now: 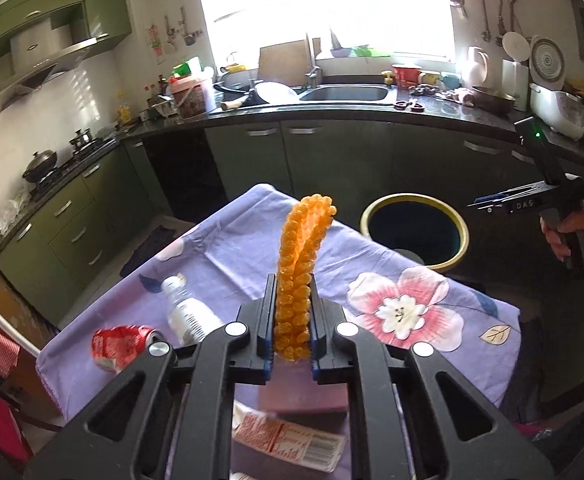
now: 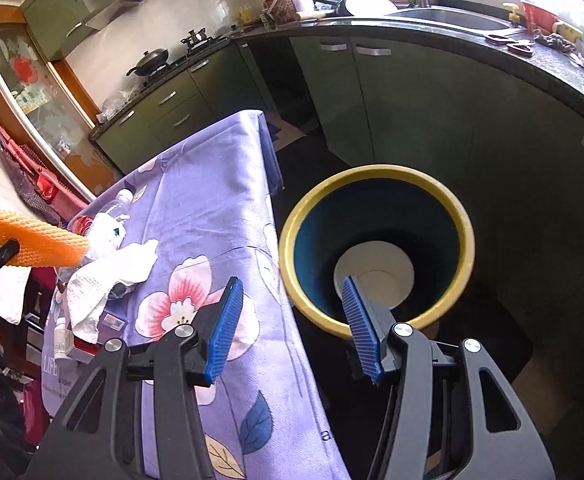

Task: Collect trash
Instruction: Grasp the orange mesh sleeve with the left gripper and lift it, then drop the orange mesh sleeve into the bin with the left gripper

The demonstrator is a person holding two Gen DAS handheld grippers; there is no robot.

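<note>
My left gripper (image 1: 292,312) is shut on an orange foam net sleeve (image 1: 300,264) and holds it upright above the table with the purple flowered cloth (image 1: 452,320). The sleeve also shows at the left of the right wrist view (image 2: 39,244). My right gripper (image 2: 292,328) is open and empty, hovering over the near rim of a yellow-rimmed bin (image 2: 376,248) that stands on the floor beside the table; the bin (image 1: 416,232) has a white disc at its bottom. On the table lie a crushed red can (image 1: 123,344), a clear plastic bottle (image 1: 187,312) and crumpled white paper (image 2: 107,280).
A printed packet (image 1: 292,440) and a purple box (image 1: 304,400) lie under my left gripper. Green kitchen cabinets (image 2: 372,100) and a dark counter with sink (image 1: 348,94) curve behind the bin. A stove with pots (image 1: 51,164) is at the left.
</note>
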